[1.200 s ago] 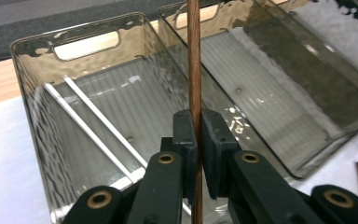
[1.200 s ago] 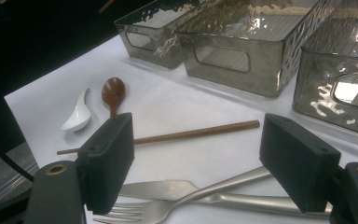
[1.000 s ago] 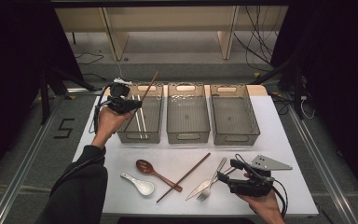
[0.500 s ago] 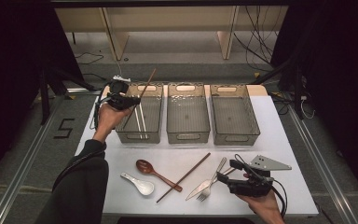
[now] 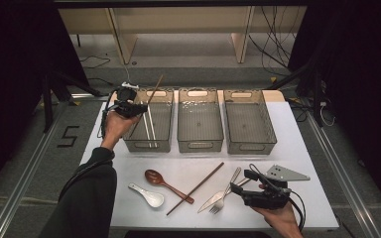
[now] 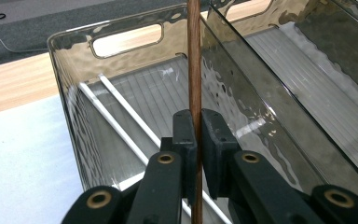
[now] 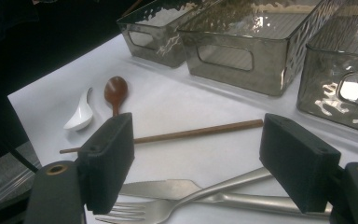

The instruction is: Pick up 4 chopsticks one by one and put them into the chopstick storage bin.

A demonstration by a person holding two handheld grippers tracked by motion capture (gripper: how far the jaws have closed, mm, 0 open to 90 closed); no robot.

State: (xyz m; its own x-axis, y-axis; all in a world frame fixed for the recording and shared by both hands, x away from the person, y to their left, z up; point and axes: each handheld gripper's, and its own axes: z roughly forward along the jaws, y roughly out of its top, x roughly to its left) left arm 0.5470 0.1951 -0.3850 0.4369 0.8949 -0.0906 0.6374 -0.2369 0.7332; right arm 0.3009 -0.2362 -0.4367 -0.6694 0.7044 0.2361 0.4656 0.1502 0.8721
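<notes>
My left gripper (image 5: pixel 139 110) (image 6: pixel 195 123) is shut on a brown chopstick (image 5: pixel 155 89) (image 6: pixel 194 56), held steeply tilted over the left smoked-plastic bin (image 5: pixel 149 145) (image 6: pixel 121 42). Two white chopsticks (image 5: pixel 150 124) (image 6: pixel 116 100) lie in that bin. At the table's near right my right gripper (image 5: pixel 242 181) (image 7: pixel 200 163) stands open just above a steel fork (image 5: pixel 225 192) (image 7: pixel 177 205) and knife (image 5: pixel 213 198) (image 7: pixel 168 187), touching neither.
A second brown chopstick (image 5: pixel 196 188) (image 7: pixel 200 132), a brown spoon (image 5: pixel 155 177) (image 7: pixel 115 91) and a white spoon (image 5: pixel 146 194) (image 7: pixel 79 116) lie on the white table front. The middle bin (image 5: pixel 200 145) and right bin (image 5: pixel 248 146) stand beside the left one.
My left gripper has shifted slightly left and lower with the brown chopstick over the left bin. The right gripper has kept still.
</notes>
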